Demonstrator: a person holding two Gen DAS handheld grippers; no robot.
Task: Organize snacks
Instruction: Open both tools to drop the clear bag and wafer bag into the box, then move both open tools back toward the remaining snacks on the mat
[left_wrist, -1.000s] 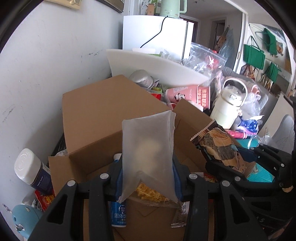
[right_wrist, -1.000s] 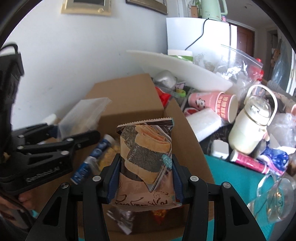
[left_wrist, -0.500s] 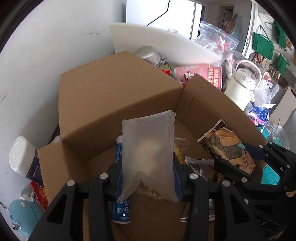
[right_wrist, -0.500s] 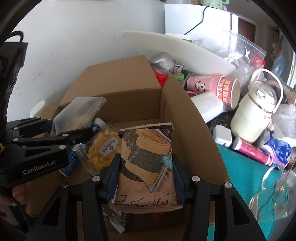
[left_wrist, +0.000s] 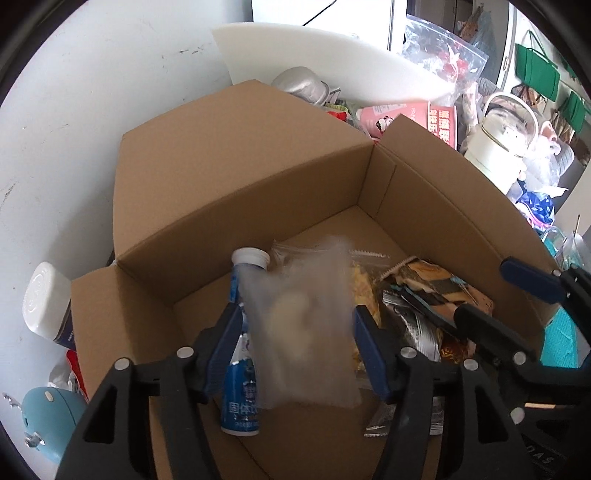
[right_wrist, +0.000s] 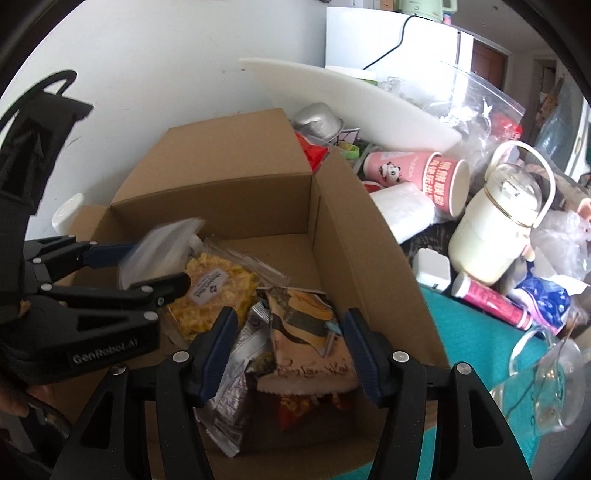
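Over open cardboard box: left gripper jaws just been opening, blurred clear pouch loose between pads. Blue bottle, yellow chip bag on box floor. Right gripper jaws just been opening, seaweed snack pack released between them.
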